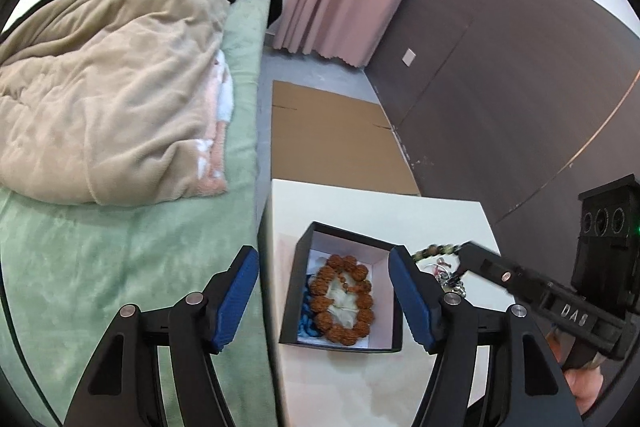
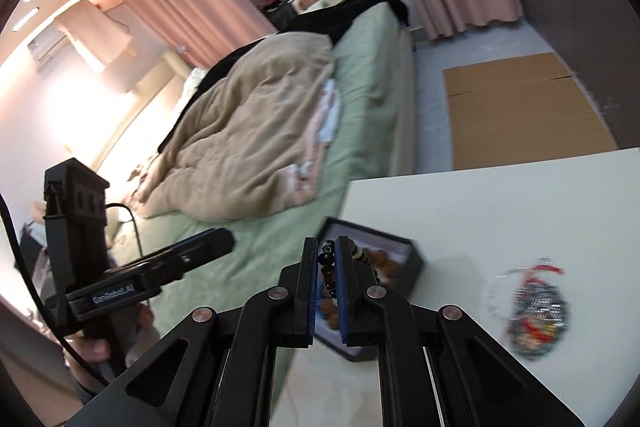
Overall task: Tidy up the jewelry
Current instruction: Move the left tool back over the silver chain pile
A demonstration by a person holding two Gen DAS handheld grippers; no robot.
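Observation:
A black box [image 1: 301, 269] with a pale lining sits on the white table [image 1: 360, 211]. In it lie a brown bead bracelet [image 1: 344, 299] and something blue [image 1: 307, 311]. My left gripper [image 1: 324, 297] is open and empty, its jaws spread either side of the box. My right gripper [image 2: 327, 259] is shut on a dark bead bracelet [image 2: 326, 259], held above the box [image 2: 416, 263]; in the left wrist view the beads [image 1: 438, 249] show at the box's right side. A pile of other jewelry [image 2: 532, 311] lies on the table to the right.
A bed with a green sheet [image 1: 120, 267] and a beige blanket [image 1: 112, 87] runs along the table's left edge. Flat cardboard [image 1: 332, 139] lies on the floor beyond the table. A dark wall [image 1: 500, 87] stands to the right.

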